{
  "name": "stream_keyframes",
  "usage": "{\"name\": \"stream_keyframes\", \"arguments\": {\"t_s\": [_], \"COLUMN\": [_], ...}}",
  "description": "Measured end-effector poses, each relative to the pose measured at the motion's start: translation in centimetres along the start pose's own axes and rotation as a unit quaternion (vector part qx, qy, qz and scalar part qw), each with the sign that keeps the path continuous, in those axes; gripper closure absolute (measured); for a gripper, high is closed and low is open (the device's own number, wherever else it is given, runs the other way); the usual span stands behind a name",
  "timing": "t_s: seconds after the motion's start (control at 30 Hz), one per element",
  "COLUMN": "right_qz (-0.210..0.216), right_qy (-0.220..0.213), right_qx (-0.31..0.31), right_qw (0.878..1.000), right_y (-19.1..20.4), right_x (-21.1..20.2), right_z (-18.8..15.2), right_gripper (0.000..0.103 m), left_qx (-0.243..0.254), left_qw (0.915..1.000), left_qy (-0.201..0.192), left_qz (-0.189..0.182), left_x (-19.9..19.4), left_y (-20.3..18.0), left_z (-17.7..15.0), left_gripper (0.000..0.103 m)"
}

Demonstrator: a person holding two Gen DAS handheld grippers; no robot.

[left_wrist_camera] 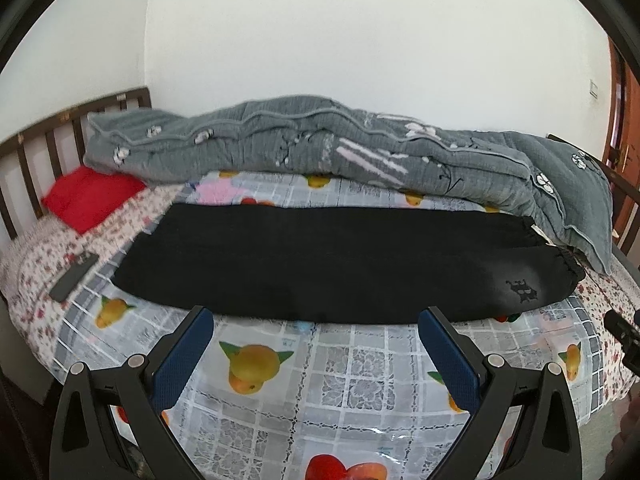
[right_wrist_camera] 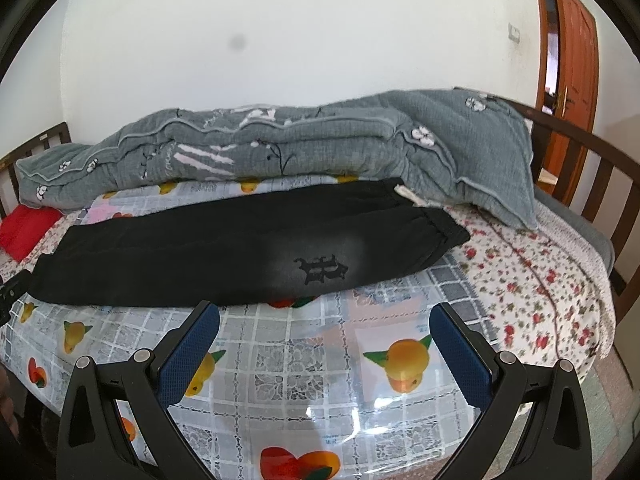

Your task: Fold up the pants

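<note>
Black pants point(left_wrist_camera: 320, 260) lie flat and lengthwise across the bed on a fruit-print plastic cover point(left_wrist_camera: 340, 380), one leg laid over the other, waistband to the right. A dark embroidered logo point(right_wrist_camera: 320, 270) shows near the waistband end. My left gripper point(left_wrist_camera: 316, 320) hovers open just short of the pants' near edge, nothing between its blue pads. In the right wrist view the pants point(right_wrist_camera: 240, 256) stretch leftwards, and my right gripper point(right_wrist_camera: 324, 316) is open too, close to the near edge below the logo.
A rumpled grey quilt point(left_wrist_camera: 320, 148) lies behind the pants along the wall. A red cushion point(left_wrist_camera: 88, 196) and a dark phone point(left_wrist_camera: 74, 276) sit at the left end. Wooden bed rails point(right_wrist_camera: 592, 160) close both ends. An orange door point(right_wrist_camera: 572, 60) stands at far right.
</note>
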State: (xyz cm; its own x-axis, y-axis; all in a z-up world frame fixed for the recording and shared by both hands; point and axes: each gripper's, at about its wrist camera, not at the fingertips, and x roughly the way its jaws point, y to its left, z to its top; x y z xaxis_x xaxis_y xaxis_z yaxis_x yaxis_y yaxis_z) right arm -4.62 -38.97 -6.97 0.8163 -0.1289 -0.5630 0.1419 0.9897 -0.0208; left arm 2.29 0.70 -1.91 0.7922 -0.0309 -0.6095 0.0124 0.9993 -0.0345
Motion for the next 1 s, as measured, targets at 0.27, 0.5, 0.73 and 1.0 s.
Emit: {"name": "stream_keyframes", "arguments": {"t_s": [0.27, 0.5, 0.73, 1.0], "right_qz": [-0.021, -0.011, -0.001, 0.036], "right_qy": [0.018, 0.038, 0.073, 0.078], "right_qx": [0.005, 0.016, 0.049, 0.118], "right_qw": [1.000, 0.999, 0.996, 0.989], "right_y": [-0.6, -1.6, -4.0, -6.4], "right_x": [6.3, 12.3, 16.5, 19.1], "right_z": [-3.1, -4.2, -2.5, -1.8], "right_gripper": [0.000, 0.000, 0.008, 0.015], "left_qx": [-0.027, -0.077, -0.152, -0.193], "left_qw": [0.9988, 0.9938, 0.9828, 0.9763], "left_qy": [0.041, 0.080, 0.104, 0.094], "left_qz": [-0.002, 0.009, -0.021, -0.031], "left_x": [6.7, 12.4, 15.8, 18.6], "left_y": [3.6, 8.9, 14.5, 17.2], "left_z": [-3.1, -4.6, -5.5, -4.5], "left_gripper": [0.001, 0.007, 0.012, 0.027]}}
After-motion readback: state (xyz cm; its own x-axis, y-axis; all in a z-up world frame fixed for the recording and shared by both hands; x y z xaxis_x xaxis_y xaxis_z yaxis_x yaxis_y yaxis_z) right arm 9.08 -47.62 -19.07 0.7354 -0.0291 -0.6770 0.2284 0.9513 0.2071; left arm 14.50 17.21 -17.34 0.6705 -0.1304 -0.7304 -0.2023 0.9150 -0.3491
